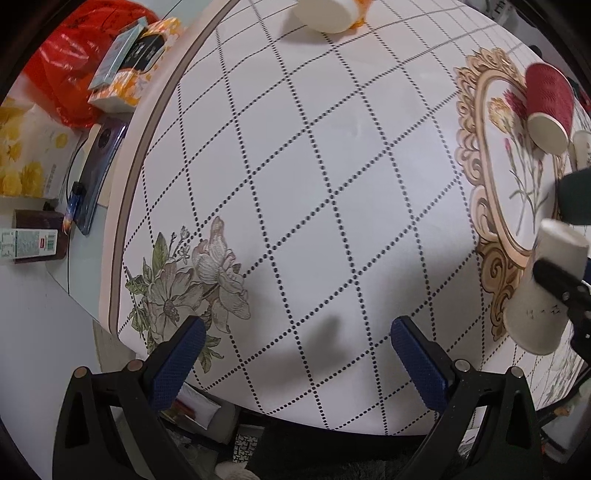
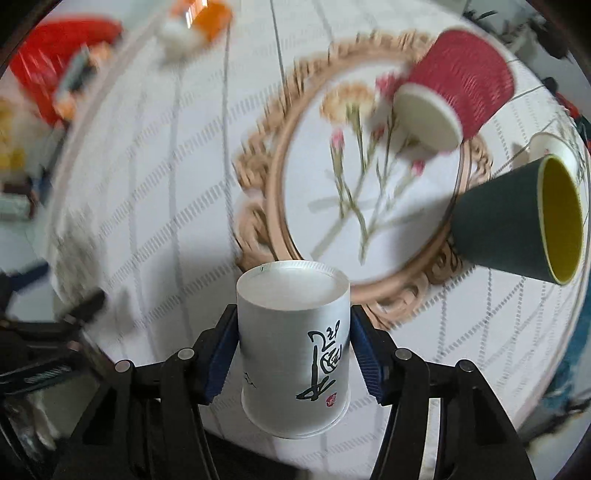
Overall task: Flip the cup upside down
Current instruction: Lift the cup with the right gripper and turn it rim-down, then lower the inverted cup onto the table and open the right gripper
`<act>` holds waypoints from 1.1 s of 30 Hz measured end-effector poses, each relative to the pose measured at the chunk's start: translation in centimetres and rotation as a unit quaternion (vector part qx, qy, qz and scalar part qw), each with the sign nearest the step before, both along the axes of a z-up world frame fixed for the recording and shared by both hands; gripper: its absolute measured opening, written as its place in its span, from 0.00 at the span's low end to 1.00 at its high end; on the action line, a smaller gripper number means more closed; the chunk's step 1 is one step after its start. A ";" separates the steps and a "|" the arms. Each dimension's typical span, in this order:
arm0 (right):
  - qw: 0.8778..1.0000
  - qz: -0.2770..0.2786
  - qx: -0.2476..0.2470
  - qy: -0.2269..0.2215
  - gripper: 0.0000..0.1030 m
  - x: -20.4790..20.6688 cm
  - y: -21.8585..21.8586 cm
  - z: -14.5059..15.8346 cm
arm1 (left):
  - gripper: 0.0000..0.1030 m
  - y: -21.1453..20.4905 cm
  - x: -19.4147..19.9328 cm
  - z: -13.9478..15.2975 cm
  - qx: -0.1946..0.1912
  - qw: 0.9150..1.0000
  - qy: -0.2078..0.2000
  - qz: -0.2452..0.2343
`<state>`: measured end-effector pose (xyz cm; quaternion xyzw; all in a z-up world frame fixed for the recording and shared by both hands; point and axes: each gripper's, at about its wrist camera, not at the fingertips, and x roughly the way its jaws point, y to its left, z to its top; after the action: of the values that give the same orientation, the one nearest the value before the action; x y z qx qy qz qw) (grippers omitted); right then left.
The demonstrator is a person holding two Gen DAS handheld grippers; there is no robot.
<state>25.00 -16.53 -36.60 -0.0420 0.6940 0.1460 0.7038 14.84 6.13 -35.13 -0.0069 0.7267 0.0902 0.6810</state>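
Note:
My right gripper (image 2: 293,339) is shut on a white paper cup (image 2: 291,347) with black calligraphy. The cup is held above the table's near edge with its flat base up and away from me and its rim down. The same white cup (image 1: 543,291) shows at the right edge of the left wrist view, with a black finger of the right gripper across it. My left gripper (image 1: 297,354) is open and empty, low over the table's near edge.
A round table (image 1: 332,166) has a white cloth with dotted diamonds and flowers. A red ribbed cup (image 2: 454,88) and a dark green cup (image 2: 517,225) lie on their sides. A white and orange cup (image 1: 332,13) lies at the far side. Boxes, a phone and a red bag (image 1: 74,66) sit left.

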 end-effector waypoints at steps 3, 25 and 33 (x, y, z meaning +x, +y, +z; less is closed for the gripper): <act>0.994 -0.037 0.050 -0.087 0.60 -0.7 -0.5 1.2 | 1.00 0.8 0.0 -0.3 0.003 1.000 0.002 0.008; 0.977 -0.021 0.023 -0.209 0.61 -11.4 3.6 2.7 | 1.00 -1.3 -3.4 -0.4 0.008 0.998 -0.023 -0.057; 0.982 -0.095 0.014 -0.162 0.92 -13.6 1.7 5.4 | 1.00 -2.6 -5.1 3.1 0.005 0.993 -0.072 -0.090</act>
<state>11.42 -14.83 -31.18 0.0108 0.5691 0.0799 0.8183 9.70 3.51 -32.01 0.0554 0.6731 0.0308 0.7369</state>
